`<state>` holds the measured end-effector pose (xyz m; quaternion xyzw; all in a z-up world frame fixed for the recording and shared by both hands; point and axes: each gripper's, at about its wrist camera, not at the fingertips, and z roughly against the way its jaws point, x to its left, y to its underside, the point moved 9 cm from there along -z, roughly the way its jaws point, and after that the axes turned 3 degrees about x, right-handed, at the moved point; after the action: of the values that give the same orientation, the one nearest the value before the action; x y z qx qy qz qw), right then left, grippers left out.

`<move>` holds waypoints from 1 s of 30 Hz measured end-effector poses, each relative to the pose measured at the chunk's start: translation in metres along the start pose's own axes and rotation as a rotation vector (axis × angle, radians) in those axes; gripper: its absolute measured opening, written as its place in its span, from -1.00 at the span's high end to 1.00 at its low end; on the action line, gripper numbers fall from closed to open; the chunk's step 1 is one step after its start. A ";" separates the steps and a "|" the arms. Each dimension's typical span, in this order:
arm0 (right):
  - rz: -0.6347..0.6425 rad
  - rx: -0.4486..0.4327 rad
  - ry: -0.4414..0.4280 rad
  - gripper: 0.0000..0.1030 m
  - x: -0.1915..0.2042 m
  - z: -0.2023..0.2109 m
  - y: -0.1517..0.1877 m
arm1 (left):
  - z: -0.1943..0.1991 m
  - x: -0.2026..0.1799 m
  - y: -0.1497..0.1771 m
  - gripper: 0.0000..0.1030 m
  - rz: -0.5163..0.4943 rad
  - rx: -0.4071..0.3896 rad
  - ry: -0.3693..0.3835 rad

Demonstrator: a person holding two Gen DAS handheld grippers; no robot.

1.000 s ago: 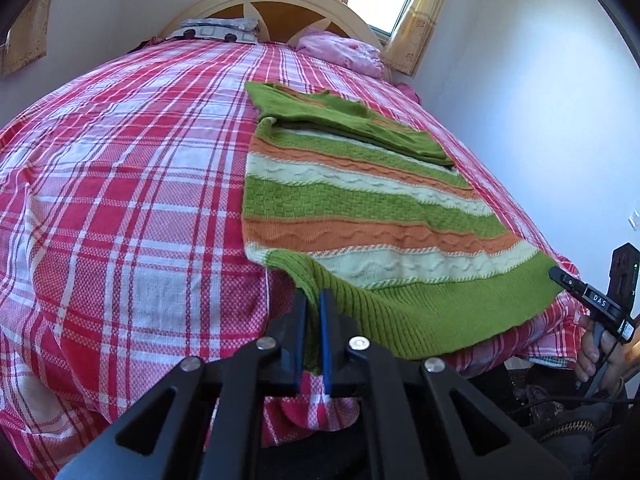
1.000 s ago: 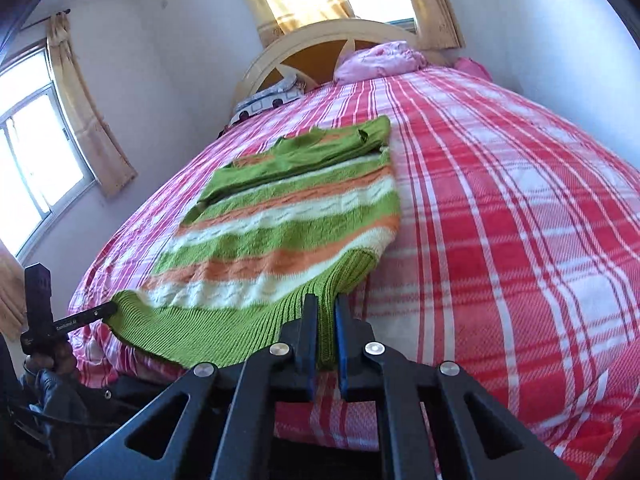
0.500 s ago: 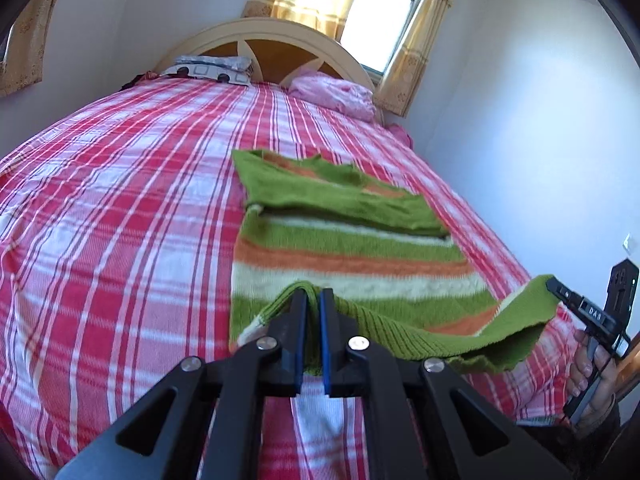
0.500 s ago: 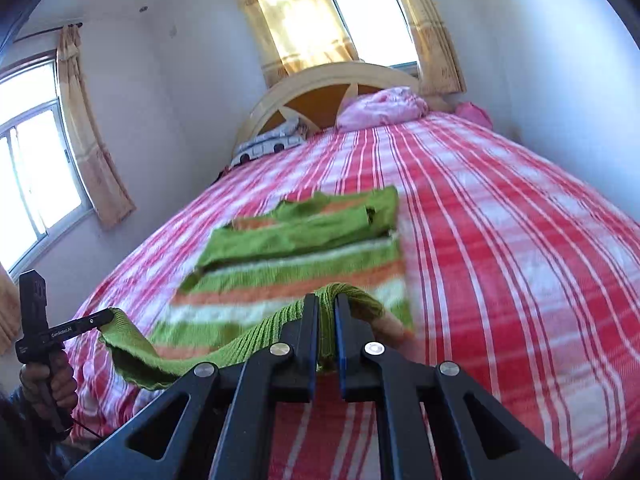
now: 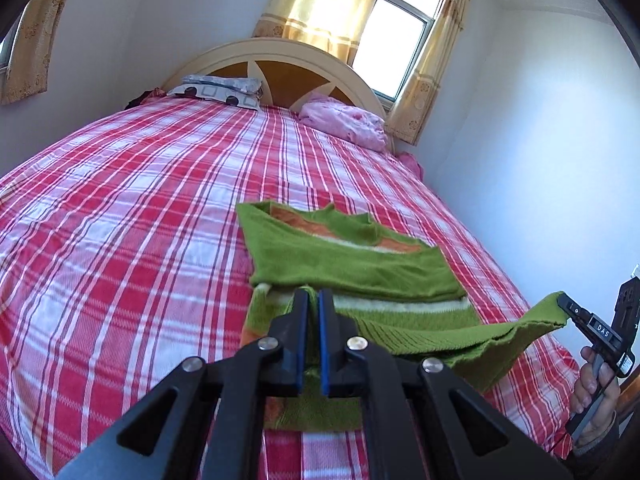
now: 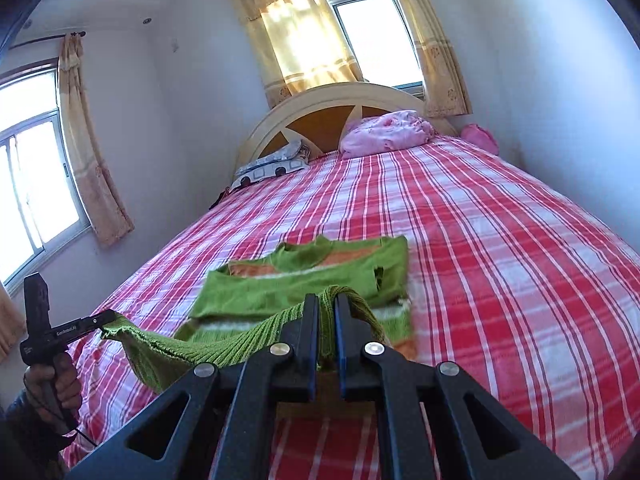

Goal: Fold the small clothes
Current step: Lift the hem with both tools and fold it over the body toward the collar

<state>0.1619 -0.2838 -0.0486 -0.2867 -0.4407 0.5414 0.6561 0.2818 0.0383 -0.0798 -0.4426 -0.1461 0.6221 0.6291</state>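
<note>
- Left wrist view: left gripper (image 5: pixel 313 300) is clamping the left hem corner of the green striped sweater (image 5: pixel 352 264), fingers pinched tight on the knit.
- Right wrist view: right gripper (image 6: pixel 326 304) is clenching the other hem corner the same way.
- Hem is hanging lifted between the two claws, sagging mid-span over the plaid bedspread (image 5: pixel 120 220).
- Just ahead of the claws, the sweater's upper part is lying flat, sleeves folded across.
- Far ahead: pink pillow (image 6: pixel 384 132), headboard (image 5: pixel 280 60), curtained window (image 6: pixel 372 36).
</note>
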 end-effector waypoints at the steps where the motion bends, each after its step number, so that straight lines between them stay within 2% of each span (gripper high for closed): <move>1: 0.004 -0.002 0.001 0.87 0.000 -0.004 -0.005 | -0.001 0.000 -0.004 0.90 0.000 -0.004 0.002; 7: 0.021 -0.011 0.008 0.87 -0.003 -0.030 -0.033 | -0.016 0.004 -0.031 0.91 -0.009 -0.029 -0.008; 13: 0.017 0.011 0.020 0.87 -0.011 -0.063 -0.046 | -0.043 0.009 -0.054 0.91 0.001 -0.032 -0.010; 21: 0.020 0.053 0.043 0.87 -0.024 -0.104 -0.057 | -0.083 0.017 -0.062 0.92 -0.001 0.002 -0.043; 30: 0.036 0.067 0.053 0.87 -0.029 -0.146 -0.089 | -0.109 0.028 -0.104 0.92 0.018 -0.030 -0.074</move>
<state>0.3317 -0.3195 -0.0463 -0.2866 -0.3997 0.5598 0.6669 0.4350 0.0405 -0.0751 -0.4297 -0.1746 0.6416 0.6109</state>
